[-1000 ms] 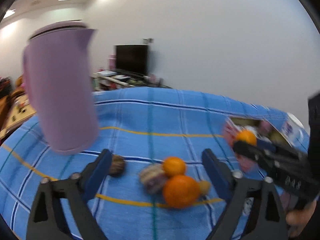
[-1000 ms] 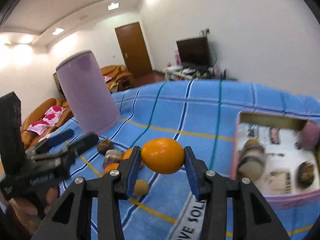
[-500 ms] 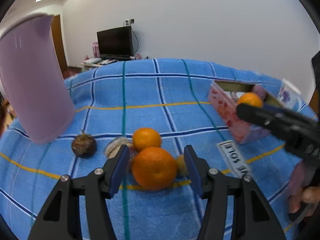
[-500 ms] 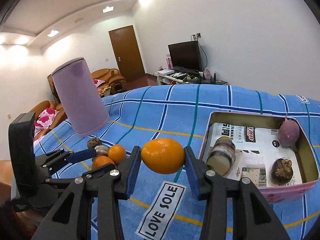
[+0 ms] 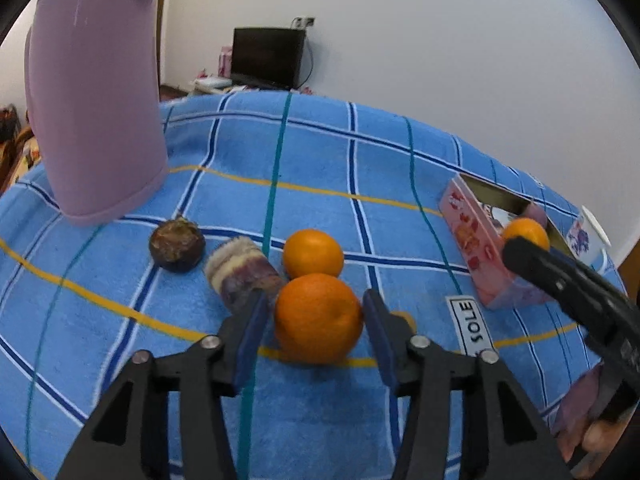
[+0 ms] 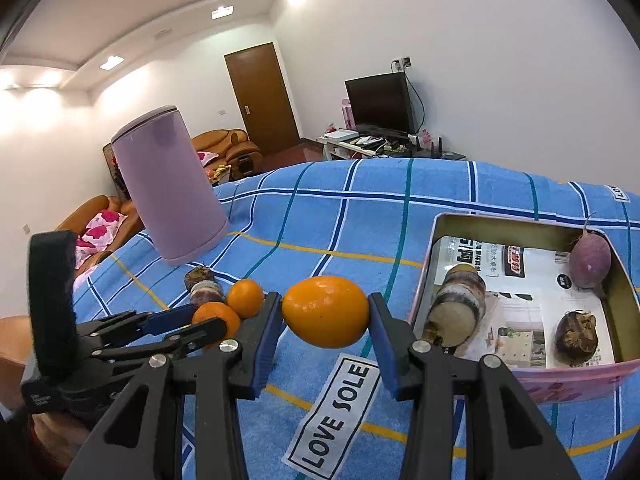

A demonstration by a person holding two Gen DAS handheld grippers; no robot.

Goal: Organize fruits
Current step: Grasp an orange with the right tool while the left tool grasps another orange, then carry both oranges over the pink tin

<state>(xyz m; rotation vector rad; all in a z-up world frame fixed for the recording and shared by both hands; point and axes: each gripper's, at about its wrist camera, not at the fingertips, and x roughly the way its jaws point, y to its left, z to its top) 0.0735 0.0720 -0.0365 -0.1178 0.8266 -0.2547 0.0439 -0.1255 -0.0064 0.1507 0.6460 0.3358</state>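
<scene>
On the blue checked cloth a big orange [image 5: 318, 318] sits between the fingers of my left gripper [image 5: 314, 312]. Its jaws are closing, and a thin gap still shows at the left pad. Behind it lie a smaller orange [image 5: 313, 253], a striped purple-white stump [image 5: 244, 270] and a dark round fruit [image 5: 177, 245]. My right gripper [image 6: 325, 312] is shut on an oval orange fruit [image 6: 325, 311], held above the cloth just left of the pink tin [image 6: 516, 218]. In the tin lie a striped stump [image 6: 456, 300], a purple root [image 6: 590, 260] and a dark fruit [image 6: 576, 334].
A tall lilac jug [image 5: 96, 100] stands at the back left of the cloth, close to the loose fruit. A small yellow piece [image 5: 402, 317] peeks out behind my left gripper's right finger. A "LOVE SOLE" label [image 6: 332, 412] is sewn on the cloth. A white cup [image 5: 588, 236] stands beyond the tin.
My left gripper has sunk toward the big orange and its jaws have narrowed from wide open to close around it. The right gripper keeps its oval fruit and has barely moved.
</scene>
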